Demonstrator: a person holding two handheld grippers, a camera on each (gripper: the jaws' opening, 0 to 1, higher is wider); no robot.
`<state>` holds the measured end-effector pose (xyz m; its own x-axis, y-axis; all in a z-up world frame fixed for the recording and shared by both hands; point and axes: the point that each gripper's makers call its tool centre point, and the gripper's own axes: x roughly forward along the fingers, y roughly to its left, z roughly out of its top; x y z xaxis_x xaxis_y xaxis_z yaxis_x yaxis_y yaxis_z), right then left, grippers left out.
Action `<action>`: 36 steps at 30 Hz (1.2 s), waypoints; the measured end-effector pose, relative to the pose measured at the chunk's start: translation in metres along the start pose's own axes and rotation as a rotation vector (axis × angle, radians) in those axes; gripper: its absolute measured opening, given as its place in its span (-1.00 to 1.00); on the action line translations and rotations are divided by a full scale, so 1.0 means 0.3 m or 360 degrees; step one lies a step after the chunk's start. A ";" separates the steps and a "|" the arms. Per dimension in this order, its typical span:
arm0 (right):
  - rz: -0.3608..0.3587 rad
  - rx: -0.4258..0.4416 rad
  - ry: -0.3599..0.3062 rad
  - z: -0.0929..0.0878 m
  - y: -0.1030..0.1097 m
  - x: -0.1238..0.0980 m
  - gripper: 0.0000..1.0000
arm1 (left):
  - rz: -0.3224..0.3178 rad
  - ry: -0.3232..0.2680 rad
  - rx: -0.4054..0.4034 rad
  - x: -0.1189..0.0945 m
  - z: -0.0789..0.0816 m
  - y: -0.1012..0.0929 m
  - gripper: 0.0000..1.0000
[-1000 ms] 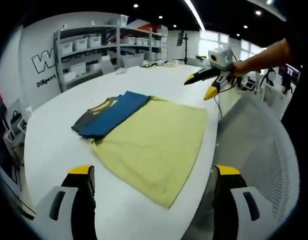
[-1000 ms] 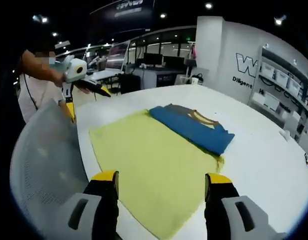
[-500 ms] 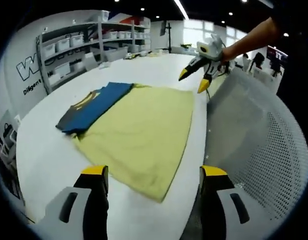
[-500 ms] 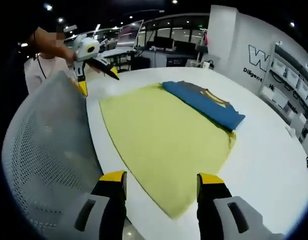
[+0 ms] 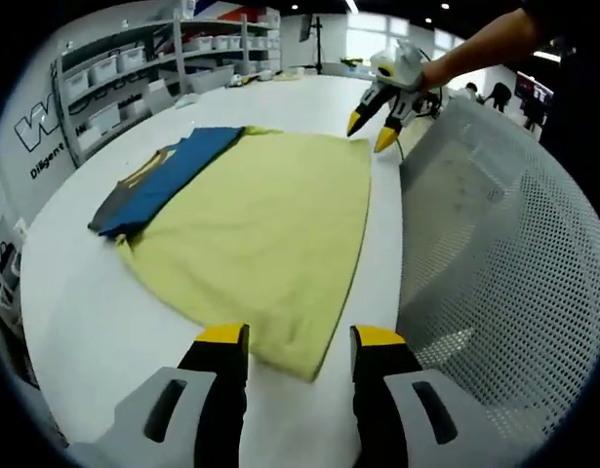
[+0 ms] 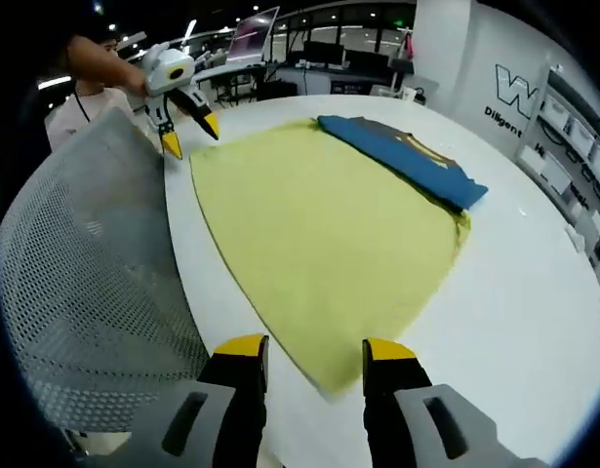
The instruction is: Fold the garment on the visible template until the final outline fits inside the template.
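Left gripper view, left to right: folded blue T-shirt (image 5: 168, 180) at upper left, lying on the far edge of yellow template cloth (image 5: 265, 229) spread mid-frame on white table (image 5: 75, 292); left gripper (image 5: 298, 343) low centre, jaws parted, empty; right gripper (image 5: 370, 127) upper right, jaws apart, empty, beside mesh chair back (image 5: 495, 263).

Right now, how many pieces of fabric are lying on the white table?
2. A large yellow-green cloth lies spread flat near the table's chair-side edge, and a folded blue and grey garment lies along its far edge, overlapping it. More could be hidden underneath.
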<state>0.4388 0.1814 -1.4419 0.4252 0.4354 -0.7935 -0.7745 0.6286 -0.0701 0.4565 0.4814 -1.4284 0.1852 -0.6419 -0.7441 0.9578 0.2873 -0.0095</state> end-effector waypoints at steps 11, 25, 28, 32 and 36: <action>0.0079 -0.0019 0.0020 -0.019 -0.009 0.004 -0.55 | 0.0051 0.0131 -0.0076 0.002 -0.069 0.012 -0.45; 0.0080 -0.0116 0.0057 -0.036 -0.006 -0.015 -1.00 | 0.0152 0.0153 -0.0107 0.011 -0.056 0.004 -0.99; 0.0100 -0.0127 0.0009 -0.020 -0.001 -0.031 -1.00 | 0.0156 0.0135 -0.0133 0.001 -0.044 -0.003 -1.00; 0.0119 -0.0118 -0.0045 -0.001 -0.005 -0.072 -1.00 | 0.0140 0.0086 -0.0155 -0.034 -0.014 -0.019 -1.00; 0.0168 -0.0134 -0.0042 0.012 0.026 -0.118 -1.00 | 0.0062 0.0063 -0.0198 -0.082 0.023 -0.069 -1.00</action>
<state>0.4194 0.1731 -1.4123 0.3503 0.5138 -0.7831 -0.8517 0.5227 -0.0380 0.4334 0.4864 -1.4054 0.2103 -0.6006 -0.7714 0.9150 0.3989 -0.0611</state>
